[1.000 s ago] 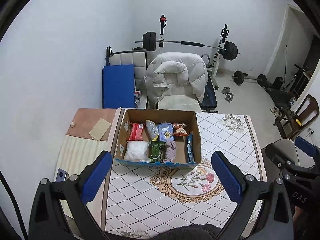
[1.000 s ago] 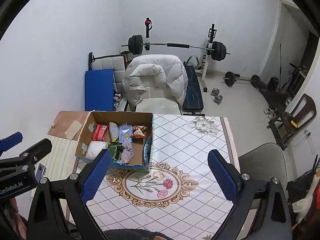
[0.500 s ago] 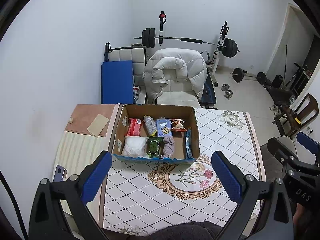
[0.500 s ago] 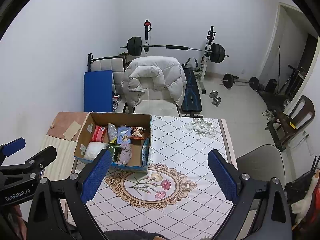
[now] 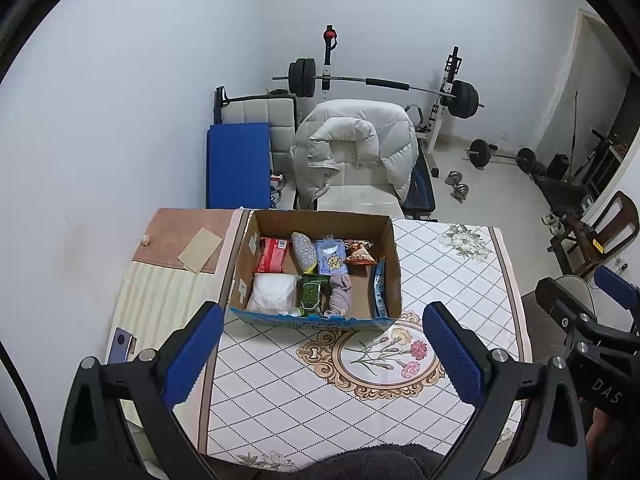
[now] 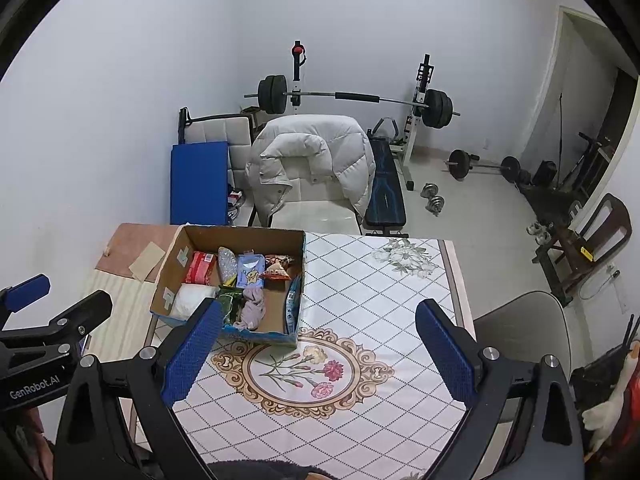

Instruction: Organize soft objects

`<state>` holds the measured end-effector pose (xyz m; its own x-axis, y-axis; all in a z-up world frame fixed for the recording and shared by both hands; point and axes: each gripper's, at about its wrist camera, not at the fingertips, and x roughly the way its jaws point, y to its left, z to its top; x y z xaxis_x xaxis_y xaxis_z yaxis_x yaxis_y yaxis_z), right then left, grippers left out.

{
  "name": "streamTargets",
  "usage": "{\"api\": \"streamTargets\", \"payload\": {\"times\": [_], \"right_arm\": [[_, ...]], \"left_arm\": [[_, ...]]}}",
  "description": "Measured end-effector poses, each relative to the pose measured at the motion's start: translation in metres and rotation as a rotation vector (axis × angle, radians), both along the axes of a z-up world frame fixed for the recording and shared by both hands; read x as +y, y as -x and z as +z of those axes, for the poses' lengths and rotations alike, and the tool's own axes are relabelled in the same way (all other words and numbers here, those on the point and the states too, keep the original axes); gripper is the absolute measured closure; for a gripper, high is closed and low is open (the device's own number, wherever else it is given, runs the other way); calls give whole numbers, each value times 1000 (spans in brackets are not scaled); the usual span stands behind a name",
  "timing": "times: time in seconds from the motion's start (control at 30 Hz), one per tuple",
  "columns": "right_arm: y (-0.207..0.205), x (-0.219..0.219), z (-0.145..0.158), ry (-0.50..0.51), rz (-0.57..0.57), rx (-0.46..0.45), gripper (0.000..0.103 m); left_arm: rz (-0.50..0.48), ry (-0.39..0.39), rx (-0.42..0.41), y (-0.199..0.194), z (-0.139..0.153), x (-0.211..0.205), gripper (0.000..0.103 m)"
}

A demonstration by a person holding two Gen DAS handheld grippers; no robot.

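A cardboard box (image 5: 394, 256) stands on the far left part of the patterned table (image 5: 460, 280). It holds several soft items: a white bundle (image 5: 271, 292), a red pack (image 5: 272, 255), a green pack (image 5: 310, 295), a mauve cloth (image 5: 341, 294), a blue pouch (image 5: 331, 257) and a snack bag (image 5: 360, 256). The box also shows in the right wrist view (image 6: 298, 264). My left gripper (image 5: 320, 354) is open and empty, high above the table's near side. My right gripper (image 6: 316, 354) is open and empty, to the right of the left one.
A chair with a white puffer jacket (image 5: 352, 148) stands behind the table. A bench with a blue mat (image 5: 238, 164) and a barbell rack (image 5: 384, 84) are further back. A striped side surface (image 5: 160, 300) with a phone (image 5: 120, 346) lies left. A grey chair (image 6: 520, 336) stands right.
Both grippers have risen and drawn back from the table, so the box and table look smaller and lower. Nothing was grasped; both stayed open.
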<state>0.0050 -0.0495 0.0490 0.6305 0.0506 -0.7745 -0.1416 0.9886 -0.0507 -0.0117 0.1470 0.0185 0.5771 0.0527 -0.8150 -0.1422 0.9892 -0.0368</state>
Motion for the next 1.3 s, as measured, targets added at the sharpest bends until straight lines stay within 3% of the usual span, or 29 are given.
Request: {"api": "streamTargets", "payload": {"times": [1.3], "right_arm": [[5, -4, 7, -9, 1, -14, 4]], "left_arm": [[15, -2, -8, 5, 7, 6, 1]]}}
